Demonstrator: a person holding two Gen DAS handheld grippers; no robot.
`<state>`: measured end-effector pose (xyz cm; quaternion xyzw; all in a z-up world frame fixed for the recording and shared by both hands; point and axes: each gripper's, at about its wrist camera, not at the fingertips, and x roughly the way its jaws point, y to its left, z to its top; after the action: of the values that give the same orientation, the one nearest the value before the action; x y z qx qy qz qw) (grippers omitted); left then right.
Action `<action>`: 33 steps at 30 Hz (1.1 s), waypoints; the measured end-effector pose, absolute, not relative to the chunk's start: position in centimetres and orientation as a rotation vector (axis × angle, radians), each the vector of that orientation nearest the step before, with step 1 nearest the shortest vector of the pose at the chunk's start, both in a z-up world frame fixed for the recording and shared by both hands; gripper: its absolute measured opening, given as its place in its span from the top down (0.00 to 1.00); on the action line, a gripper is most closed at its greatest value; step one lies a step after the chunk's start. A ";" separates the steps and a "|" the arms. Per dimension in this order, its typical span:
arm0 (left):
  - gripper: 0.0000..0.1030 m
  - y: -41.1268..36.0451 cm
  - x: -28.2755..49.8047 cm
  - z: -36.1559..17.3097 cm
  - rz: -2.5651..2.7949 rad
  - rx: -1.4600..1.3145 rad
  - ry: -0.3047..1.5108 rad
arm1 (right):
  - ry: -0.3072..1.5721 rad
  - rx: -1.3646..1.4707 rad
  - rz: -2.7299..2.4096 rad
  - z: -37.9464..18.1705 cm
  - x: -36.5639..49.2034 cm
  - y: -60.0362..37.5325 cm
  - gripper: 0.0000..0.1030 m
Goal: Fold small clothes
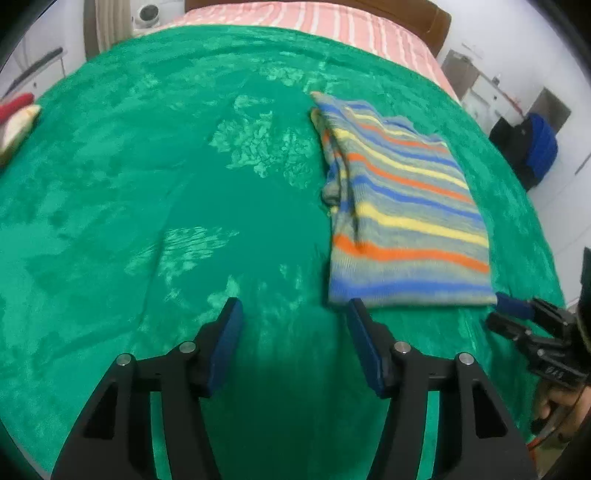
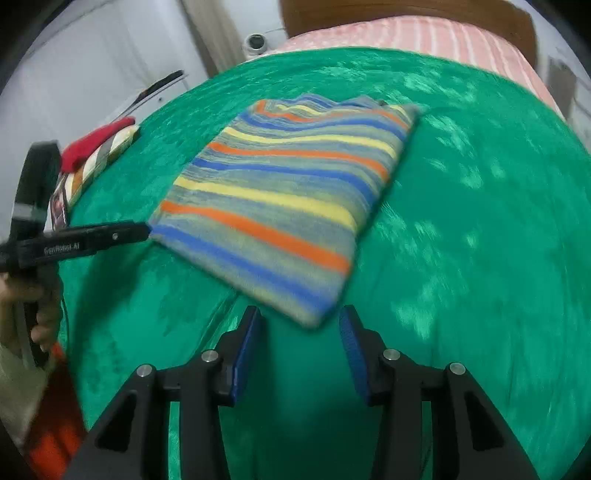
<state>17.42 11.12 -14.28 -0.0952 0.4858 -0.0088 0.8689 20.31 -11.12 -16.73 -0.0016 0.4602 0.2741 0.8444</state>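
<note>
A folded striped sweater (image 1: 402, 206) is lying flat on a green blanket (image 1: 147, 206) that is covering the bed, with a pink striped sheet (image 1: 332, 26) showing beyond the blanket's far edge. In the left wrist view the left gripper (image 1: 295, 314) is hovering over bare blanket just beside the sweater's near left corner, its jaws standing apart with nothing between them. The right gripper (image 2: 299, 321) is pointing at the sweater's near right corner; its jaws are standing apart too, with the corner just ahead of the blue pads (image 2: 245, 347) and not pinched. In the right wrist view the left gripper's tip is lying right at the sweater's left corner; whether it is touching I cannot tell. A second pile of clothes (image 2: 96, 151), red on top, is sitting at the blanket's left edge, well apart from the sweater. A hand (image 2: 33, 310) is gripping the left tool's handle.
</note>
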 end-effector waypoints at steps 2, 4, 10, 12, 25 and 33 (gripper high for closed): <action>0.20 10.6 16.2 -12.8 -0.009 -0.164 0.976 | 0.941 0.020 0.563 -15.6 18.7 -12.2 0.51; 0.10 10.0 14.7 -11.2 0.022 -0.126 0.924 | 0.896 0.019 0.538 -14.6 16.8 -13.0 0.29; 0.07 8.1 12.1 -8.6 0.081 -0.004 0.826 | 0.866 0.047 0.482 -14.0 13.4 -14.7 0.20; 0.07 7.6 11.7 -8.1 0.092 0.029 0.808 | 0.872 0.043 0.468 -14.1 12.7 -15.0 0.18; 0.05 7.2 11.7 -8.4 0.115 0.092 0.800 | 0.868 0.067 0.448 -14.3 10.8 -15.8 0.18; 0.05 8.9 10.7 -12.9 0.009 -0.052 0.855 | 0.834 0.068 0.370 -15.7 9.9 -17.2 0.18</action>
<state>10.73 8.94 -12.88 -0.0254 0.4144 0.0045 0.9097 9.86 -17.16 -15.74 0.0329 0.4025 0.1784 0.8973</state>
